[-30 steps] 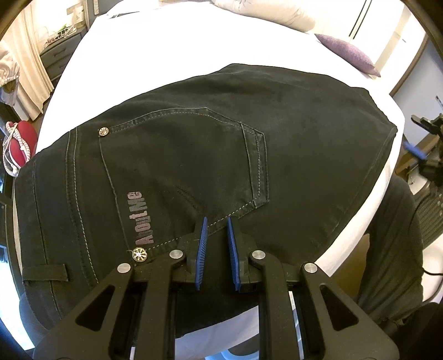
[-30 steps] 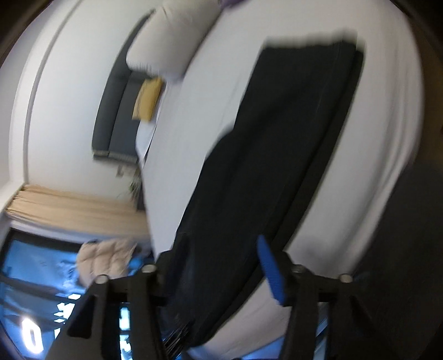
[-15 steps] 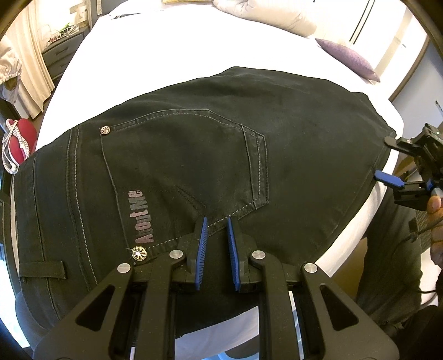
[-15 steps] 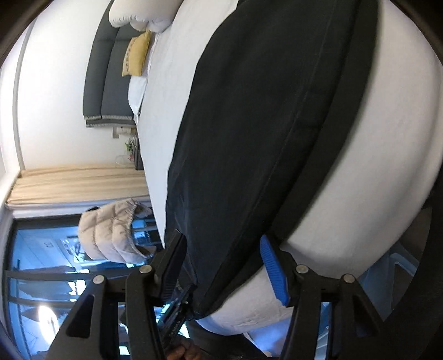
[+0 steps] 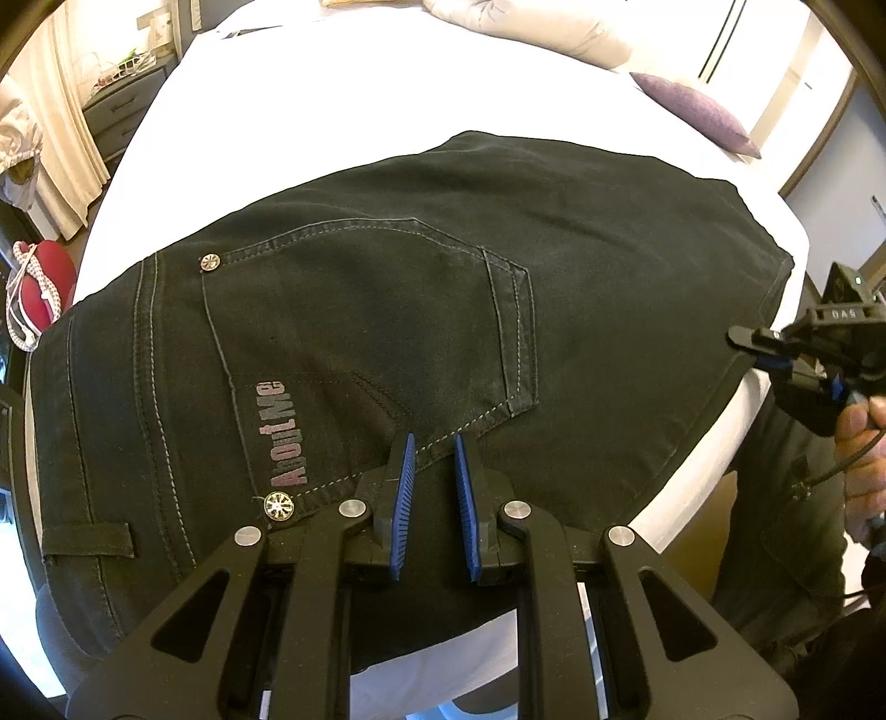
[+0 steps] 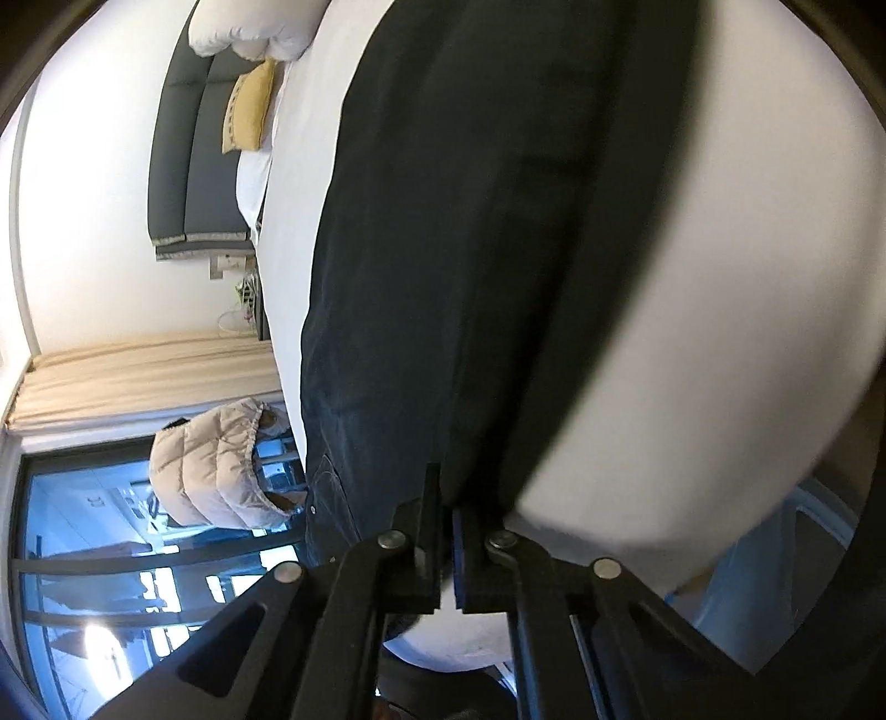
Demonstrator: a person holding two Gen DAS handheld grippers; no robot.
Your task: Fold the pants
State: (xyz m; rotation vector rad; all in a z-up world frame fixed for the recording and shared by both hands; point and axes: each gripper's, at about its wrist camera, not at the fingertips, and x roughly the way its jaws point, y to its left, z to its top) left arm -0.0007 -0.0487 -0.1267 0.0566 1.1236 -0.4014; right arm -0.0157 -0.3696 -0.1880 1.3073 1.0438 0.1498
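We see black pants spread flat across a white bed, back pocket up, the hem end reaching the bed's right edge. The left gripper stands over the waistband, its blue pads a narrow gap apart; whether cloth is pinched we cannot tell. The right gripper has just closed; its fingers meet at the hem, but whether they pinch the dark cloth there we cannot tell. Around the bed: a purple cushion, white pillows, a grey headboard, beige curtains, a puffy jacket.
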